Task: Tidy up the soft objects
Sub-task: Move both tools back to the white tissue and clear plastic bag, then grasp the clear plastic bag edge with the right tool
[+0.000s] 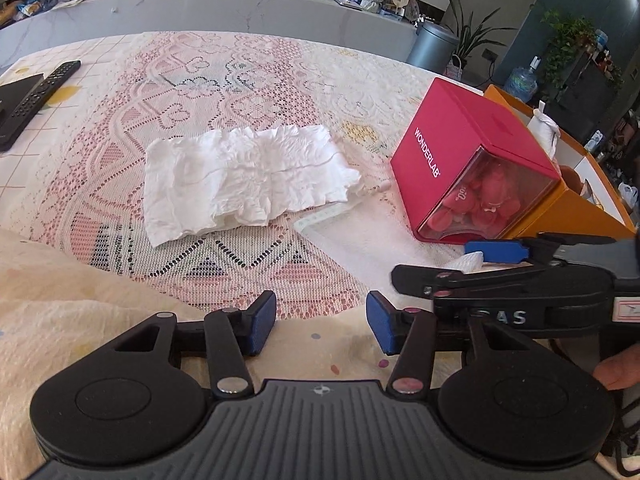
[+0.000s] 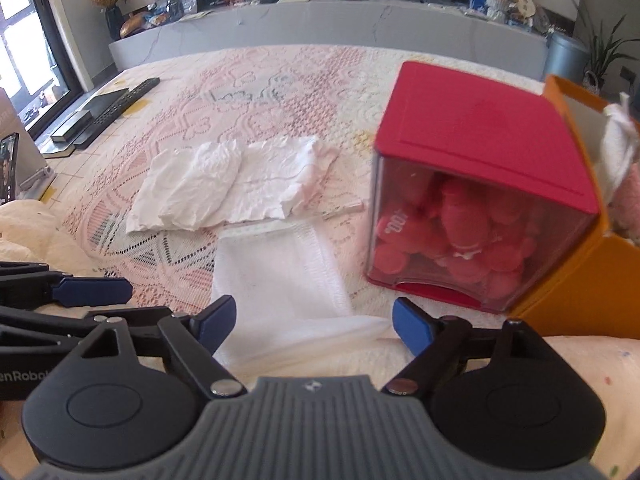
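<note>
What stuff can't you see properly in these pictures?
- Orange box: its inside is cut off by the right edge in both views.
- Red toys in the red box: blurred behind the clear front, right wrist view.
- Remote control: buttons too small, left wrist view.

A lace-covered table point(image 1: 248, 80) carries a crumpled white cloth point(image 1: 248, 176) ahead of the left tongs point(image 1: 322, 326), a red box point(image 1: 464, 148) right, remote control point(image 1: 44, 84) far left.
</note>
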Demonstrator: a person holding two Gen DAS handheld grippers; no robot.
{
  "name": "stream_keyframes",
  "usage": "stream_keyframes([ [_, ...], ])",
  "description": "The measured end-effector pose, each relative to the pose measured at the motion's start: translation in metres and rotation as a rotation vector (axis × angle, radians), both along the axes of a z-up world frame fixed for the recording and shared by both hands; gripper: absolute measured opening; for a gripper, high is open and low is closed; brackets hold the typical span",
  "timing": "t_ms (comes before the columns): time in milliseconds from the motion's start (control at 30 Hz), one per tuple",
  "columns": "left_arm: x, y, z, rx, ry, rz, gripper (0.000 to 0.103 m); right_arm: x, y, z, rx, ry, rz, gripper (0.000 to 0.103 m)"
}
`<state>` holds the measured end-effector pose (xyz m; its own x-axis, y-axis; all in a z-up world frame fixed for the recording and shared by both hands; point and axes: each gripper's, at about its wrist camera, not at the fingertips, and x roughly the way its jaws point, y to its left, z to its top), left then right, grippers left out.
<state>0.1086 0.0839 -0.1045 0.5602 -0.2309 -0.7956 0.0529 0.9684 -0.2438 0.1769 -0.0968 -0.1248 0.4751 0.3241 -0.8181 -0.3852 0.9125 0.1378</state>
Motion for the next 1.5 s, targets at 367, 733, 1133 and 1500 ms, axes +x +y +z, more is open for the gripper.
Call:
stream_keyframes([
  [367,0.004,0.013,-0.002,-0.032,0.014,0.107,0.041,0.023,0.023,-0.026,0.0,0.063,0.065,0.089],
  [733,0.004,0.008,-0.003,-0.003,0.014,0.101,0.042,0.004,0.043,-0.028,-0.072,-0.038,0.186,0.018],
  [1133,0.004,0.017,0.007,-0.068,0.003,0.121,0.042,-0.003,0.037,0.014,-0.041,-0.147,0.178,0.001],
  [1500,0.069,0.059,0.02,-0.071,0.008,0.25,0.063,0.035,0.057,0.035,-0.092,-0.28,0.145,0.0],
])
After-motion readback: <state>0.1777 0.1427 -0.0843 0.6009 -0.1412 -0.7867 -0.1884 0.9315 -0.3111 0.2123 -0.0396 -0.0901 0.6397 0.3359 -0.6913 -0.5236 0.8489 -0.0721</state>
